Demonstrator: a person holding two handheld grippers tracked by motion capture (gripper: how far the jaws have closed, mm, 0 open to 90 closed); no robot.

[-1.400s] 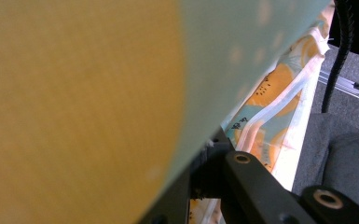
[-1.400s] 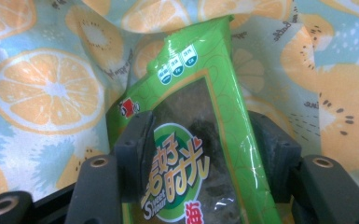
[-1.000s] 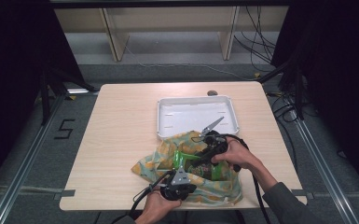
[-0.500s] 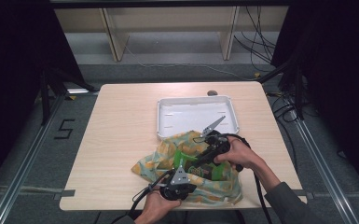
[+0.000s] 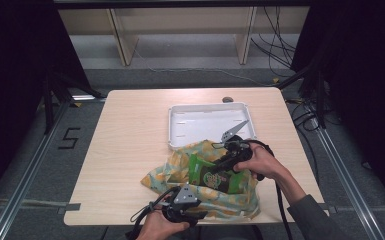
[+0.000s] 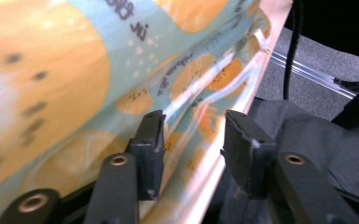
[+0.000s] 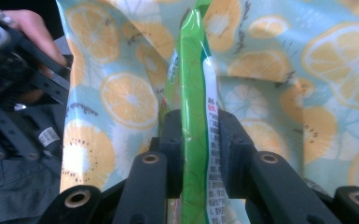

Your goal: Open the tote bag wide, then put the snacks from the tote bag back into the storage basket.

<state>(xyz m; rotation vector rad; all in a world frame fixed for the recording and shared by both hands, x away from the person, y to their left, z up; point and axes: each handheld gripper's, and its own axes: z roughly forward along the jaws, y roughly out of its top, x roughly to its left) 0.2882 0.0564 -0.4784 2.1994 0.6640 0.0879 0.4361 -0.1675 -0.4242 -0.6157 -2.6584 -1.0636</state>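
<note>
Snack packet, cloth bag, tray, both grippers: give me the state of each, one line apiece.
Green snack packet: clamped on edge between the right gripper's jaws, over the bag.
Fruit-print cloth bag: crumpled on the table's near edge, not gripped.
White tray: empty, flat on the table behind the bag.
Right gripper: shut on the packet.
Left gripper: jaws just opened, apart at the bag's edge, pressing nothing.

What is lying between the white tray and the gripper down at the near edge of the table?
In the high view, the fruit-print bag and a green packet lie between the white tray and the left gripper. The right gripper grips the packet.
</note>
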